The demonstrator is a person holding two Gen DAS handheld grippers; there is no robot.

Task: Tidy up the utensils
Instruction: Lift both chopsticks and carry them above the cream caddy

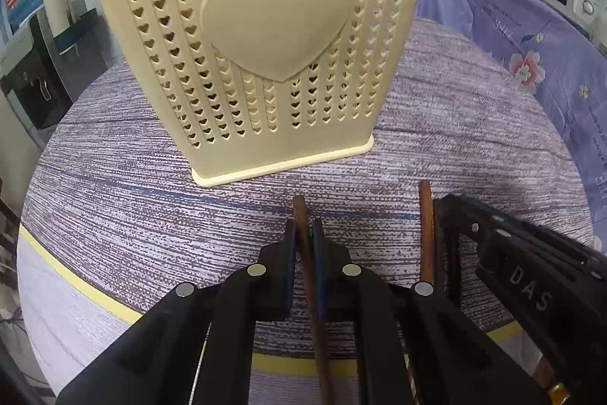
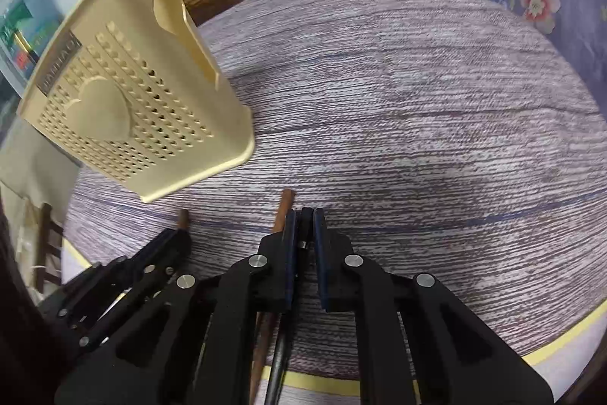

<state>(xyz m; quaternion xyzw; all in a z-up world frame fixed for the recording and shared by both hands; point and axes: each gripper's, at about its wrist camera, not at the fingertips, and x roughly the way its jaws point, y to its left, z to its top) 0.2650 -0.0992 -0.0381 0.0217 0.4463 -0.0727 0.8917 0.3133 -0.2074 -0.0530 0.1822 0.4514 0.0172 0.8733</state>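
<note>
Nothing looks to be in the cream holder (image 1: 265, 37) yet. The left gripper (image 1: 304, 234) is clamped on a brown chopstick (image 1: 301, 215). The right gripper (image 2: 303, 219) pinches a dark utensil (image 2: 279, 367), with another brown stick (image 2: 282, 211) just beside its fingers.

Both claws are matte black plastic, built from angular linkage arms with cut-out slots. On the left claw (image 1: 305, 226), round silver pivot pins sit at the joints, two on each side, and the inner faces of its fingers (image 1: 290, 245) carry dark blue pads. The right claw (image 2: 303, 219) matches: black arms, silver pins, blue-lined fingers (image 2: 320, 241). Raised letters reading "DAS" mark its side in the left wrist view
</note>
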